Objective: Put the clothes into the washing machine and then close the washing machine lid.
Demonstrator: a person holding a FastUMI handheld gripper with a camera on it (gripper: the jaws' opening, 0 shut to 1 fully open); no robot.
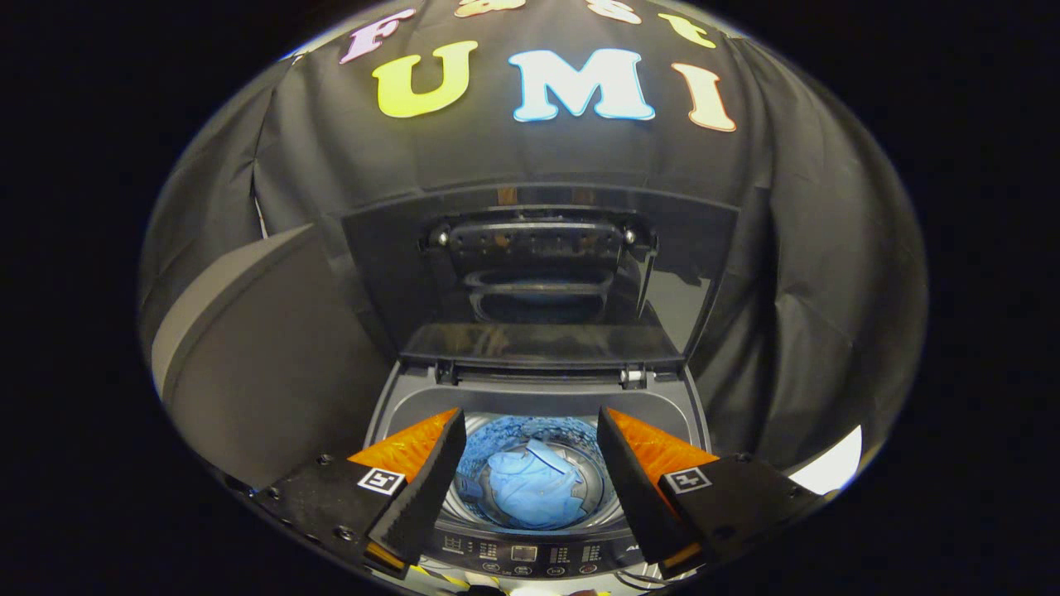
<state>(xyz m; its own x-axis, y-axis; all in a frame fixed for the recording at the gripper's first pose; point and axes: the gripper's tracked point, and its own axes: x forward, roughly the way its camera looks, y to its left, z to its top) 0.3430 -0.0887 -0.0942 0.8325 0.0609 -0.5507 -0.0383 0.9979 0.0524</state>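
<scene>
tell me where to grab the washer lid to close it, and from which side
The lid stands raised and folded behind the drum, where the blue clothes already lie. Probably take its top edge from the front, above the hinge fold, then pull forward and down. The claw is open, empty, over the drum.

Your gripper has its fingers spread wide with nothing between them, and the drum mouth lies open just beyond. The lid stands raised behind the opening, walling off the far side. A grey panel closes in your left; black cloth hangs close on your right.
</scene>
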